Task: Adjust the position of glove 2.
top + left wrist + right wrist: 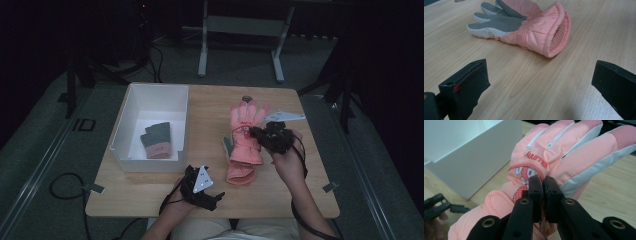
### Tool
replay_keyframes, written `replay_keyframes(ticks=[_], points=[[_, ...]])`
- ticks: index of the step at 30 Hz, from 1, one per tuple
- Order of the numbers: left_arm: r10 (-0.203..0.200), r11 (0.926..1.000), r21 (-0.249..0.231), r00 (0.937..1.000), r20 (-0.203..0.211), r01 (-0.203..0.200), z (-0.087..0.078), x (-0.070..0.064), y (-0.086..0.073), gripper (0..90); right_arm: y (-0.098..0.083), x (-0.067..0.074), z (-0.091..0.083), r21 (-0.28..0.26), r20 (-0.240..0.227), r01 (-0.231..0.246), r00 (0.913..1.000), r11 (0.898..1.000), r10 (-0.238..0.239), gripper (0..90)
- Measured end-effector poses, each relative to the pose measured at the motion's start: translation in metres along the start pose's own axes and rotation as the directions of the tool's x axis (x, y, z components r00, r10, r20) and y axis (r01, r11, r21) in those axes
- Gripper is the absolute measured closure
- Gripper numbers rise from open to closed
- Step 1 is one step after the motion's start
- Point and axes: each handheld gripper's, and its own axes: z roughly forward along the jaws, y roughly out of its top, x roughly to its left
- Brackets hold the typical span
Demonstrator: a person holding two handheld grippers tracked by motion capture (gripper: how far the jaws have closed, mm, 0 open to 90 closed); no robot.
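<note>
wooden table [150, 187], near edge bare

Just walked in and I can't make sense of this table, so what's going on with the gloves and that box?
A person at a wooden table works with tongs in each hand. The right tongs are shut on the back of a pink ski glove, holding it above the tabletop. A second pink glove lies palm up on the table, and the left tongs rest open near its cuff, not touching it. A white box at the left already holds a grey and pink glove.
</note>
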Motion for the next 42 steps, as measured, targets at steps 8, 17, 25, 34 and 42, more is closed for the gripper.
replay_keyframes(ticks=[8, 17, 25, 34, 42], points=[[-0.009, 0.9999, -0.006, 0.9999, -0.005, 0.009, -0.002, 0.001, -0.001, 0.6, -0.014, 0.003, 0.017, 0.060, -0.025, 0.008, 0.9997, 0.998, -0.006, 85.3], [-0.007, 1.0000, 0.004, 1.0000, 0.002, 0.007, 0.000, 0.000, 0.000, 0.6, -0.040, -0.006, 0.050, 0.165, -0.033, -0.002, 0.9994, 0.986, 0.008, 84.2], [-0.007, 1.0000, 0.005, 1.0000, 0.003, 0.007, 0.001, 0.000, -0.001, 0.6, -0.056, -0.013, 0.070, 0.214, -0.030, -0.028, 0.9989, 0.976, 0.035, 81.4], [0.016, 0.9999, -0.004, 0.9999, -0.006, -0.016, 0.001, 0.000, -0.001, 1.4, -0.068, -0.013, 0.082, 0.205, -0.011, -0.012, 0.9998, 0.979, 0.015, 79.2], [-0.041, 0.9991, 0.010, 0.9991, 0.011, 0.041, 0.002, 0.001, -0.001, 1.4, -0.064, -0.015, 0.076, 0.191, -0.026, -0.016, 0.9994, 0.982, 0.021, 70.3]])
